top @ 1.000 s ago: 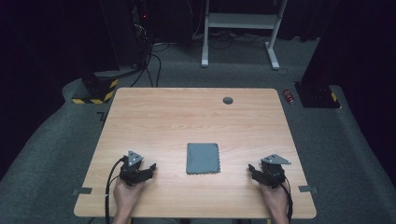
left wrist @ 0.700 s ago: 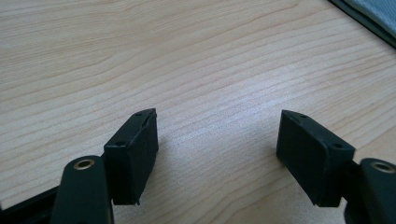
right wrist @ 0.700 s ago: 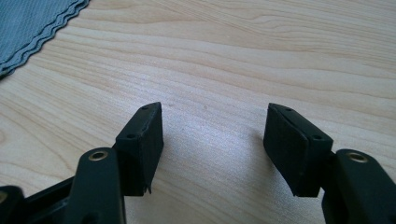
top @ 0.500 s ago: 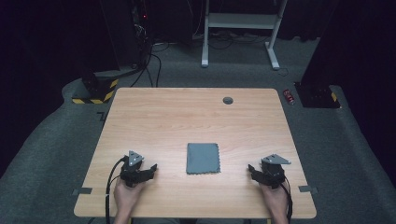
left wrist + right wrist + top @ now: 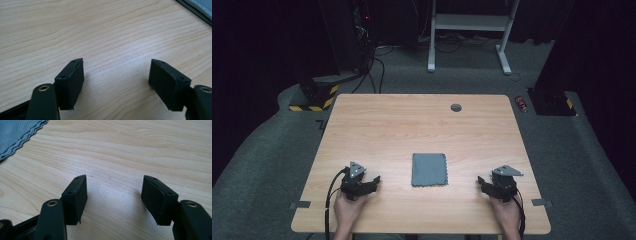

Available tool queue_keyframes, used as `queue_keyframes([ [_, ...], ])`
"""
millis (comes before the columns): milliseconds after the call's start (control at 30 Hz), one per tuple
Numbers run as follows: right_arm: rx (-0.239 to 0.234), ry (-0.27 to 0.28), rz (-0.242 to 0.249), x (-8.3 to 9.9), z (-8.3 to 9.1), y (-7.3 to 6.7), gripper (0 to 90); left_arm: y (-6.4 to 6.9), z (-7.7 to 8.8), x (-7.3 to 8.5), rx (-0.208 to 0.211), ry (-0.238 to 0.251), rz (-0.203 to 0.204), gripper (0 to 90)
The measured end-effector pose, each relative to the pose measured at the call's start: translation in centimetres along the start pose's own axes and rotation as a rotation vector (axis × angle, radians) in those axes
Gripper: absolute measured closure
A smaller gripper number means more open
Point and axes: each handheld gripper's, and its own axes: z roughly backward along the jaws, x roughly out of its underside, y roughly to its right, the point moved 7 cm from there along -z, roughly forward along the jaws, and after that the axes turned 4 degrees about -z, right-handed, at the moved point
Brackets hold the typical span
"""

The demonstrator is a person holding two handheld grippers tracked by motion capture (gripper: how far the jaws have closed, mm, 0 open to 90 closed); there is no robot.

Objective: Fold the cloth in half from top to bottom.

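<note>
Black, matte, wedge-shaped jaws, two per gripper, stood spread wide apart with nothing between them in both gripper views. Each jaw carried small screw holes and sat on a black arm with a brass-ringed pivot. Left gripper (image 5: 371,181): one, held in the person's left hand (image 5: 347,207) near the counter's near-left edge, a grey three-cornered plate on top, a black cable trailing toward the near edge. Right gripper (image 5: 484,182): one, held in the right hand (image 5: 506,211) near the near-right edge, same plate. Both rested low over bare wood.

Counter (image 5: 387,125): one, pale wood-grain laminate, rectangular with rounded corners.

Cloth (image 5: 429,169): one, grey, fine-woven, rectangular, folded flat with scalloped layered edges, lying between the two grippers and slightly farther from the person, apart from both. Its corner showed in the right gripper view (image 5: 17,135) at upper left.

Disc (image 5: 456,107): one, small, dark grey, round, near the counter's far edge.

Floor (image 5: 272,150): grey carpet. A white metal stand (image 5: 469,22) stood beyond the counter.
</note>
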Motion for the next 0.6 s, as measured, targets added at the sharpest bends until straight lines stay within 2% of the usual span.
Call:
queue_keyframes([
  [600, 0.0, 0.001, 0.003, -0.01, -0.01, 0.02, 37.4, -0.06, 0.02, -0.01, -0.006, 0.001, 0.008, 30.9],
])
